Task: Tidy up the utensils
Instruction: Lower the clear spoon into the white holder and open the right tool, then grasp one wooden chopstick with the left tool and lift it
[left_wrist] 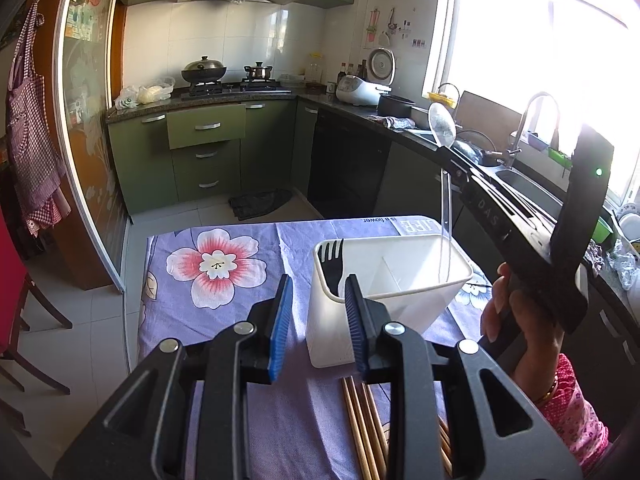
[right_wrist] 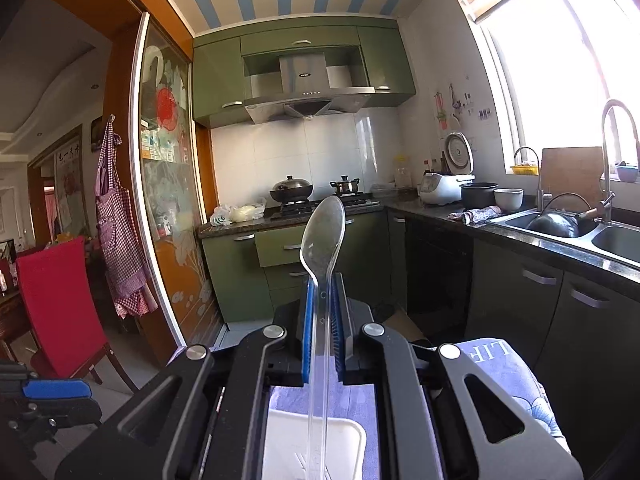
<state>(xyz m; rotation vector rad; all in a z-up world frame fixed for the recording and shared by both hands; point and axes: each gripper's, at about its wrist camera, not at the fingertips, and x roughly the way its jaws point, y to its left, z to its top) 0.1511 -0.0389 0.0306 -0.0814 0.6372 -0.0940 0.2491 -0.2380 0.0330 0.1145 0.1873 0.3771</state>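
Note:
A white divided utensil holder [left_wrist: 372, 320] stands on the purple flowered tablecloth [left_wrist: 224, 312]. A black plastic fork [left_wrist: 334, 264] stands in its left compartment. My right gripper [right_wrist: 323, 300] is shut on a clear plastic spoon [right_wrist: 322, 236], bowl up, handle hanging down over the holder [right_wrist: 288, 444]. In the left wrist view the spoon [left_wrist: 442, 124] hangs with its handle tip inside the holder's right compartment. My left gripper [left_wrist: 318, 312] is open and empty, just in front of the holder. Several wooden chopsticks [left_wrist: 364, 432] lie on the cloth under it.
A hand in a pink sleeve [left_wrist: 524, 320] holds the right gripper at the table's right. A red chair [right_wrist: 60, 304] stands to the left. A kitchen counter with sink [right_wrist: 560, 224] runs along the right, a stove with pots [left_wrist: 224, 76] behind.

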